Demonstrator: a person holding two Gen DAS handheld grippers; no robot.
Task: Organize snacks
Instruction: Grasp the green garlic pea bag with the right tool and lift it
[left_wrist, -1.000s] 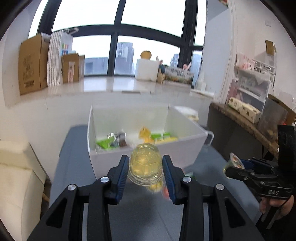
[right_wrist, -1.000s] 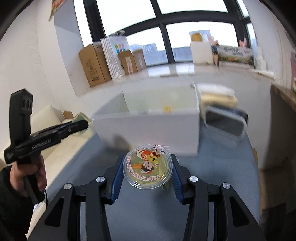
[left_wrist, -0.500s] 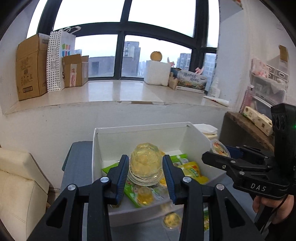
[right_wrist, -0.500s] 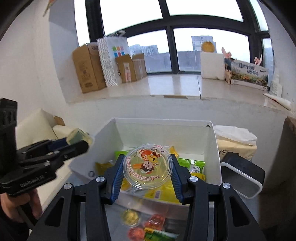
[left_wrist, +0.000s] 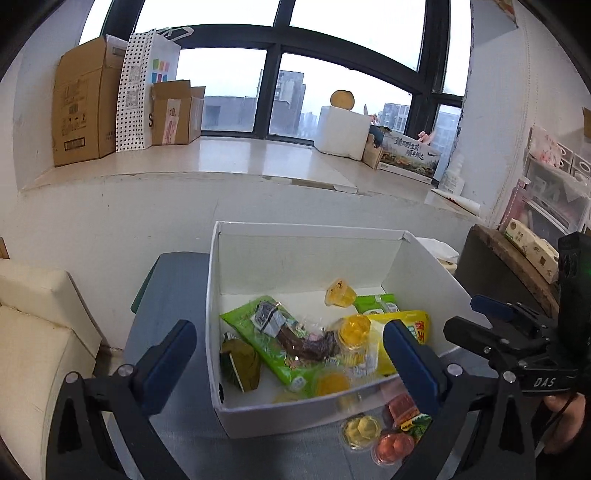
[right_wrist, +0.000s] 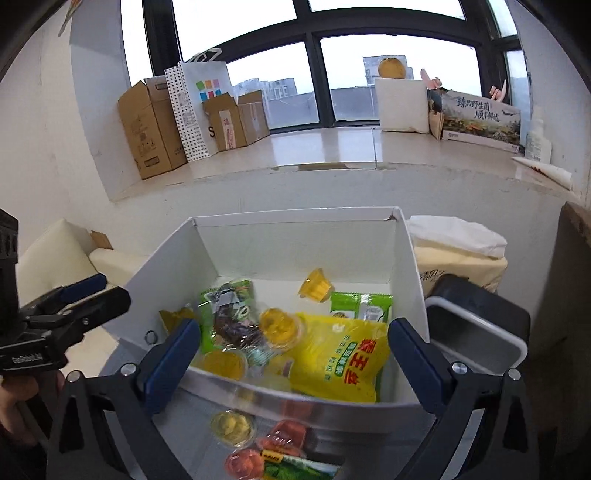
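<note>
Both jelly cups have dropped from my grips into the white box (left_wrist: 424, 254), so my left gripper (left_wrist: 291, 354) and right gripper (right_wrist: 295, 350) gape wide and empty above its near edge, ready for the cups (right_wrist: 232, 424) outside it.

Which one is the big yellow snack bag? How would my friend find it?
Look inside the white box below the window. The yellow bag lies at its near right side, in front of a small green packet. It is the biggest yellow thing there, flat with green and red writing, unlike the little round jelly cups.
</note>
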